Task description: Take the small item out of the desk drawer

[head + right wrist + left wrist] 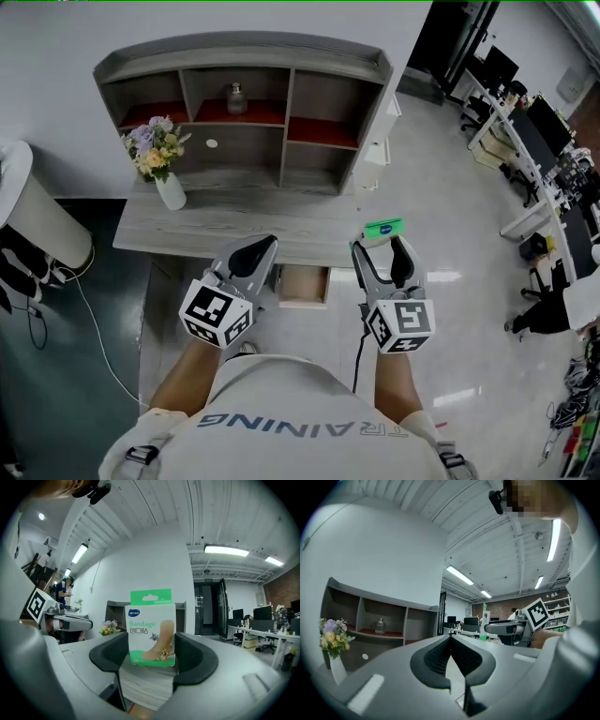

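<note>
The right gripper (382,246) has its 2 jaws clamped on the lower part of the small green-and-white cardboard bandage box (151,627). The box stands upright between the black pads, and its green hang tab sticks out past the jaw tips. The left gripper (451,641) has its jaws together with nothing between them. The shallow light-wood drawer (302,286) is open, between the 2 grippers and below their tips. The grey wood-grain desk top (244,220) lies just ahead of both sets of jaws. Since the box is clear of the drawer, the lifting-out step looks essentially done. The next move probably calls for a steady grip while the box is carried forward of the jaws onto the desk top.
</note>
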`<state>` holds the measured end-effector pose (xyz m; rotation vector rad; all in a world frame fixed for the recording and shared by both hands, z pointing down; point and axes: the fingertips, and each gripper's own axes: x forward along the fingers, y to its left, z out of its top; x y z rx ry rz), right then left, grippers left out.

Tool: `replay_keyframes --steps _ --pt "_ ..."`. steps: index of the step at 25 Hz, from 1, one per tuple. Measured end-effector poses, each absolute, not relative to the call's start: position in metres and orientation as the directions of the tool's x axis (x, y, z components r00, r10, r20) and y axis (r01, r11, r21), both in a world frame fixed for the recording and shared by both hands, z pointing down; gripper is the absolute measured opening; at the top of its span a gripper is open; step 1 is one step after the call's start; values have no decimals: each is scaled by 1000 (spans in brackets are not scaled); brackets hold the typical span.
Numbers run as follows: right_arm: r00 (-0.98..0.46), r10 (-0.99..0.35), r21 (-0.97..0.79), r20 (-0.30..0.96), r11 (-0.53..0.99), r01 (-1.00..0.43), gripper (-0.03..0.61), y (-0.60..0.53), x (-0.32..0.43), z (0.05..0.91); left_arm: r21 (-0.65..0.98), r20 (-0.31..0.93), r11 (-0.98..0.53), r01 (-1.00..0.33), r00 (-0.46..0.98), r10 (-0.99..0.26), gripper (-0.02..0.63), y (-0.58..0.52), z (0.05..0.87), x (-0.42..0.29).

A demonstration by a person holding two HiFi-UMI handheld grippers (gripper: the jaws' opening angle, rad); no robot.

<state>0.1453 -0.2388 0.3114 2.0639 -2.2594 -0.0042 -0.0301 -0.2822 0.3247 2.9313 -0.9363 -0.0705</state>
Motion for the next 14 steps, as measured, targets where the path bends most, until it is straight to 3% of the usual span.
replay_keyframes --steps 14 --pt "-70 -995 77 77 76 -994 321 -269 136 339 83 -29 -813 -576 814 -580 3 -310 347 -44"
